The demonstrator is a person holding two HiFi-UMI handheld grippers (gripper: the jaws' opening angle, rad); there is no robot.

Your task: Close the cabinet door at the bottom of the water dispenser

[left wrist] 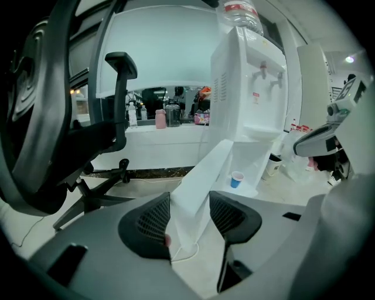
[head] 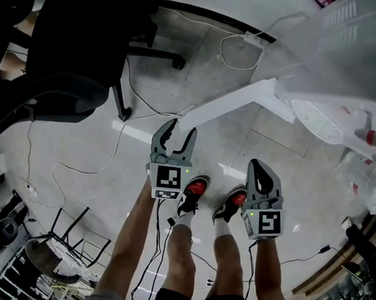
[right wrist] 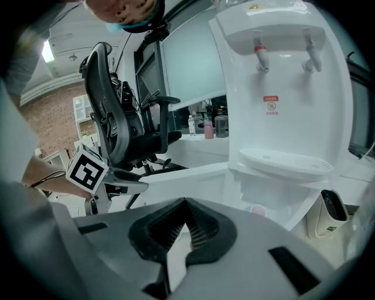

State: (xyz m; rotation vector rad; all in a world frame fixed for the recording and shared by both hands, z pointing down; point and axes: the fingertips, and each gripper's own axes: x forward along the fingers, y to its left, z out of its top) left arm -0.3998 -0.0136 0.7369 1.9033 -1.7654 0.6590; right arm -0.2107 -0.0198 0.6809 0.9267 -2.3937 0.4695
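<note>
White and thin, the cabinet door (left wrist: 202, 184) (head: 229, 102) has its free edge between the jaws of the left gripper (left wrist: 190, 214) (head: 180, 129); it looks like a light, stiff plastic panel that should swing easily, best pushed or lightly pinched at this edge, far from the hinge. Those jaws are spread wide, pads beside the panel but not visibly clamping it, while the right gripper (right wrist: 186, 225) (head: 259, 165) has its jaws pressed together on nothing. Farther off, the door runs back above the floor (head: 83, 150) to the foot of the water dispenser (left wrist: 246, 88) (right wrist: 287, 88).
</note>
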